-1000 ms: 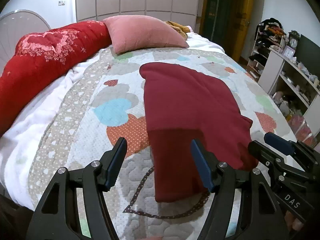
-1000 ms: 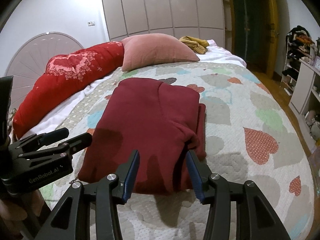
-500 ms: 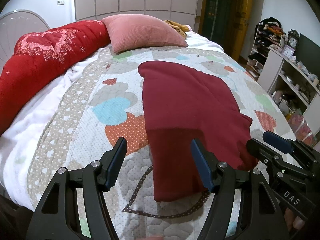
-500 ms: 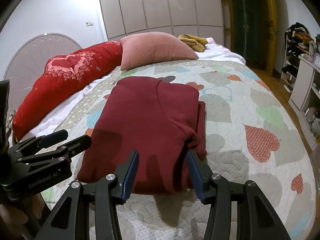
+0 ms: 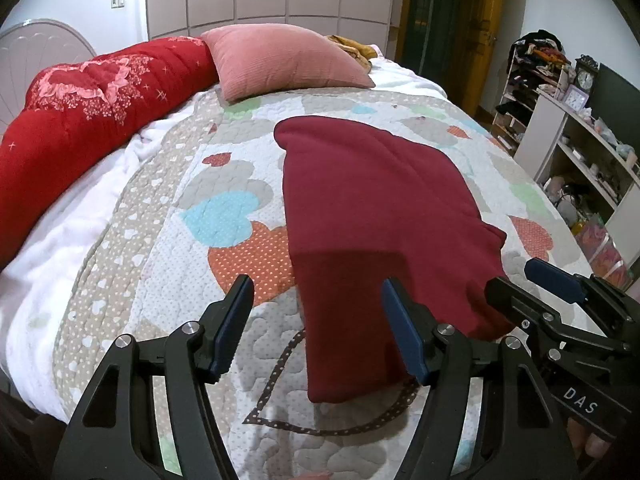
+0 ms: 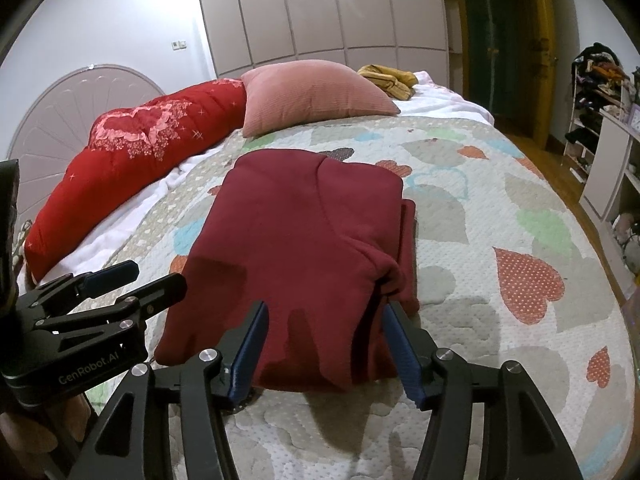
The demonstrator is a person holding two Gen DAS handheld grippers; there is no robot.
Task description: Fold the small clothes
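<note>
Tongs first: my left gripper stands wide apart and holds nothing, and my right gripper is just as wide and just as bare. Both hover over the near edge of the bed, side by side, the right one showing at the right rim of the left wrist view and the left one at the left rim of the right wrist view.

Straight ahead of them lies the dark red garment, flat on the quilt and already folded into a long narrow block. Its long axis runs away from me, from the near edge toward the head of the bed. Its near short end sits just beyond both sets of fingers. From the left gripper it lies ahead and a little to the right, with the near left corner between the open jaws. From the right gripper, the near right corner, where a folded layer bulges up, lies just inside the right finger. I judge each gripper about equally near its own corner, so a lengthwise fold would call for both.

Nothing stands between the tongs and the cloth. Further off, well apart, a pink pillow and a red bolster rest at the far edge, with a yellow cloth behind the pillow.
</note>
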